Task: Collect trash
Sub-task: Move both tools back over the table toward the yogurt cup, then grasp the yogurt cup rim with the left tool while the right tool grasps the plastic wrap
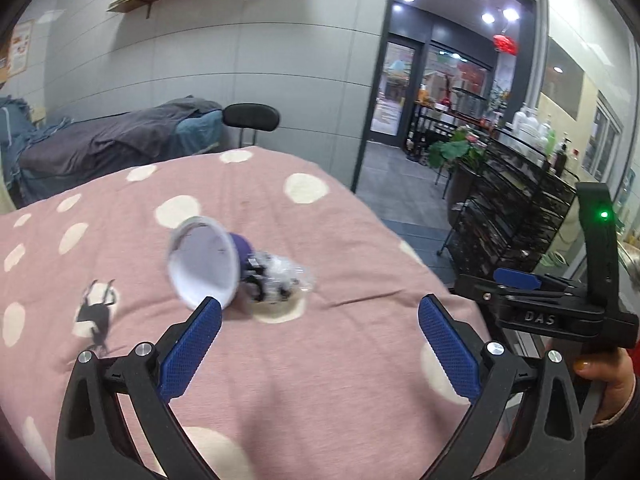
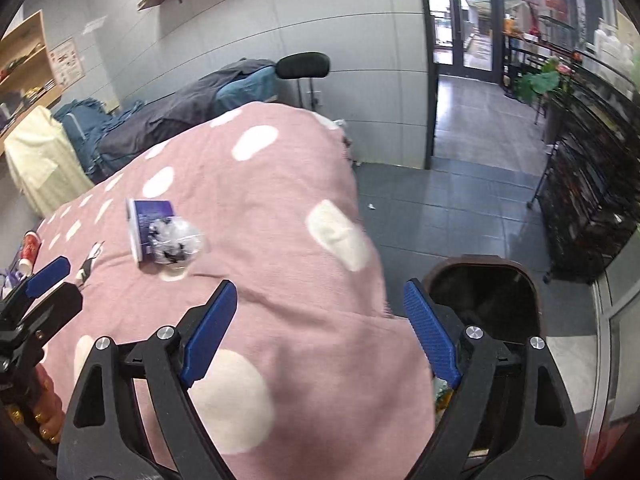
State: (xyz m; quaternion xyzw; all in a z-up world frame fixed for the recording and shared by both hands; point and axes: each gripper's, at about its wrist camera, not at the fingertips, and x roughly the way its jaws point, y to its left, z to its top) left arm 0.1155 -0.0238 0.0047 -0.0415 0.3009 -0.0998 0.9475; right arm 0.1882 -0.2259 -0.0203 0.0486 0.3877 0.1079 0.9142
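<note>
A pink cloth [image 1: 320,220] with large cream dots covers a padded, rounded surface, soft and lightly creased. On it lies a paper cup [image 1: 204,264] on its side, white inside and purple outside, its round mouth turned toward the left wrist camera. Touching the cup's base end is a crumpled wad of clear plastic wrap [image 1: 280,276] with black print, shiny and wrinkled. A small black scrap [image 1: 96,316] with thin, stringy ends lies flat on the cloth to the cup's left, well apart from it.

The left gripper [image 1: 320,340] has its 2 blue ribbed fingers spread wide and holds nothing; its left finger's tip overlaps the cup's rim in the picture (whether it touches, I cannot tell). The right gripper [image 2: 320,320] is also spread wide and empty, hanging over the cloth's edge nearer the floor. Just beside its right finger, down on the grey tiled floor, stands a dark brown bin [image 2: 484,292] with a rounded rectangular mouth. In the right wrist view the cup [image 2: 150,228] and wrap [image 2: 176,240] sit well ahead of the fingers, to the left.
</note>
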